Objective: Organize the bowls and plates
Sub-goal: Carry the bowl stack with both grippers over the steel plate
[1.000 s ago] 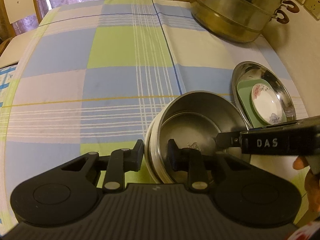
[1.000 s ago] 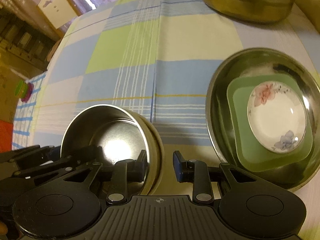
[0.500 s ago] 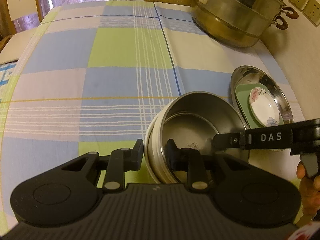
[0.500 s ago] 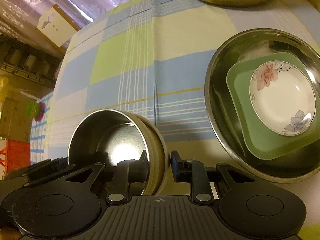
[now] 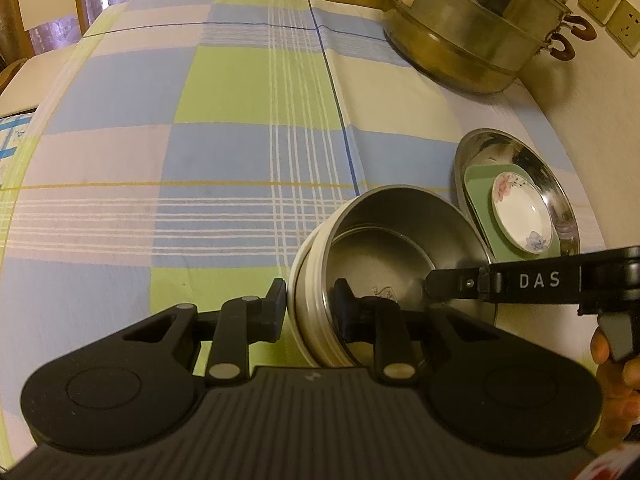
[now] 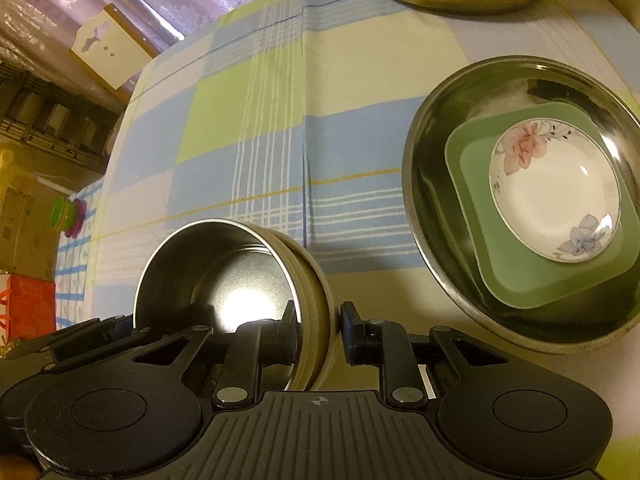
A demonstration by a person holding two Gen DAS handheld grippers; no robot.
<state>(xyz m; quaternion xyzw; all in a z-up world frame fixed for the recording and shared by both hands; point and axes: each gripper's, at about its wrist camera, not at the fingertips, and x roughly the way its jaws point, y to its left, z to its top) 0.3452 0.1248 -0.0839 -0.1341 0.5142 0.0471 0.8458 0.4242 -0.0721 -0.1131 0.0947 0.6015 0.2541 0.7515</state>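
Observation:
A steel bowl (image 5: 384, 240) with a cream outer wall sits tilted between my two grippers over the checked tablecloth. My left gripper (image 5: 310, 308) is shut on its left rim, one finger outside and one inside. My right gripper (image 6: 318, 328) pinches the opposite rim of the bowl (image 6: 224, 264), its jaws closing until the pads meet the wall. In the left wrist view one black finger (image 5: 460, 284) of the right gripper reaches in from the right. To the right lies a big steel plate (image 6: 432, 128) holding a green square plate (image 6: 520, 280) and a floral dish (image 6: 556, 196).
A large steel steamer pot (image 5: 480, 28) stands at the back right near wall sockets. The plate stack (image 5: 548, 176) lies close to the table's right edge. A hand (image 5: 616, 360) holds the right gripper. A chair back (image 6: 108, 52) stands beyond the far left corner.
The right gripper's outer finger closed the gap to the bowl's wall and the gripper rolled slightly. The bowl stays tilted between both grippers; the left gripper has kept its hold.

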